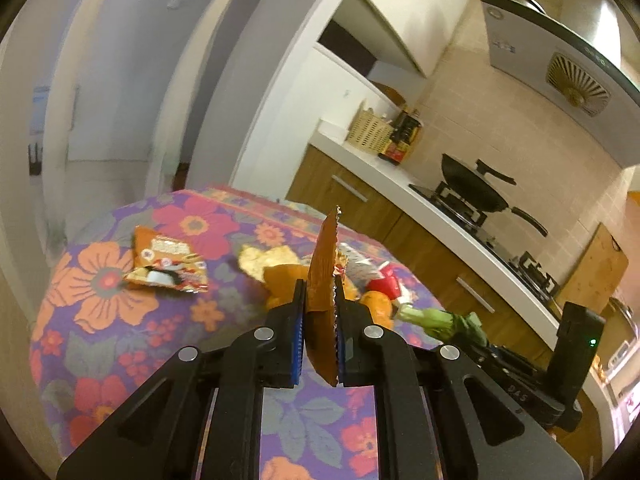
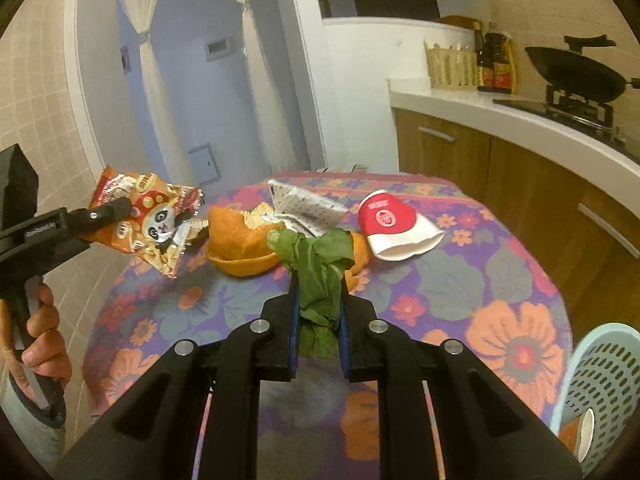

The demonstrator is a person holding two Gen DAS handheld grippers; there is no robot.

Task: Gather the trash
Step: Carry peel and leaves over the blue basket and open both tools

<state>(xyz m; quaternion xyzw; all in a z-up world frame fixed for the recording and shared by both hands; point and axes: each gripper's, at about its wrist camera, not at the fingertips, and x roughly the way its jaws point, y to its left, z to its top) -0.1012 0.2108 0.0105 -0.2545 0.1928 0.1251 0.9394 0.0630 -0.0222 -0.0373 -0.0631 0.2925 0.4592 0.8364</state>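
1. Your table (image 2: pixel 500 280), under a purple cloth with big orange and red flowers, fills the lower half of both views.
2. The pale blue perforated basket (image 2: pixel 600 368) sits off the table's edge at four o'clock in the right wrist view. Something white and orange shows inside it.
3. Your left gripper (image 1: pixel 318 292) is closed almost fully on an orange snack wrapper (image 1: pixel 320 264). The wrapper stands edge-on between the blue pads, its serrated end pointing to twelve o'clock, lifted above the cloth. In the right wrist view it hangs at nine o'clock, showing a panda print.
4. Your right gripper (image 2: pixel 318 280) is closed narrowly on a limp green vegetable leaf (image 2: pixel 318 264). The leaf bunches out past the fingertips toward twelve o'clock, held above the table.
5. Your left hand (image 2: pixel 40 344) grips the left tool's handle at eight o'clock.
6. A crushed red and white paper cup (image 2: pixel 394 224) lies on its side at one o'clock of the leaf.
7. A curled orange peel (image 2: pixel 240 240) lies at ten o'clock of the leaf, touching a crumpled printed paper (image 2: pixel 308 208) behind it.
8. A second panda wrapper (image 1: pixel 168 272) lies flat on the cloth at nine o'clock in the left wrist view, apart from the peel.
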